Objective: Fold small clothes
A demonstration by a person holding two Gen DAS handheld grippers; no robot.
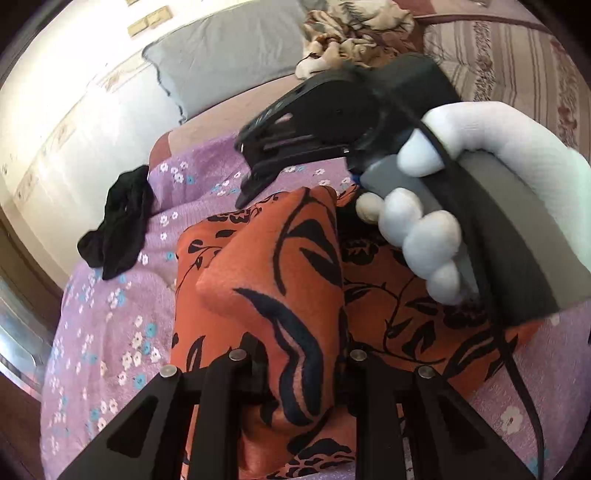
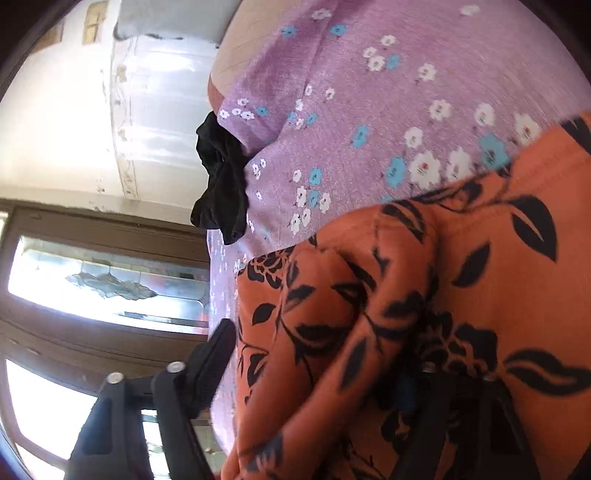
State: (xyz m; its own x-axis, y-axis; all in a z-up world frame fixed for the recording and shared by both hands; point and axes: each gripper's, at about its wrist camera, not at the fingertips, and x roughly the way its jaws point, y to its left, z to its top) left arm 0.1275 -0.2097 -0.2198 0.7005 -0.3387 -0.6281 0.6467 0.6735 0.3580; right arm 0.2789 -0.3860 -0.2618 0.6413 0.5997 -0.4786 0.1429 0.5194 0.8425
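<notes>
An orange garment with black leaf print (image 1: 295,266) lies on a purple flowered sheet (image 1: 122,302). My left gripper (image 1: 301,373) is shut on a raised fold of this garment, which bulges up between its fingers. My right gripper (image 1: 255,184), held by a white-gloved hand (image 1: 424,236), hovers at the garment's far edge, its tips close together. In the right wrist view the orange garment (image 2: 424,314) fills the lower right and drapes over the right finger; only the left finger (image 2: 218,354) shows. A black garment (image 1: 118,229) lies crumpled at the sheet's left edge and also shows in the right wrist view (image 2: 221,184).
A grey pillow (image 1: 229,55) and a brown patterned cloth heap (image 1: 351,33) lie at the far side of the bed. A wall (image 1: 55,110) runs along the left. A glass-paned door (image 2: 103,288) stands left of the bed's edge.
</notes>
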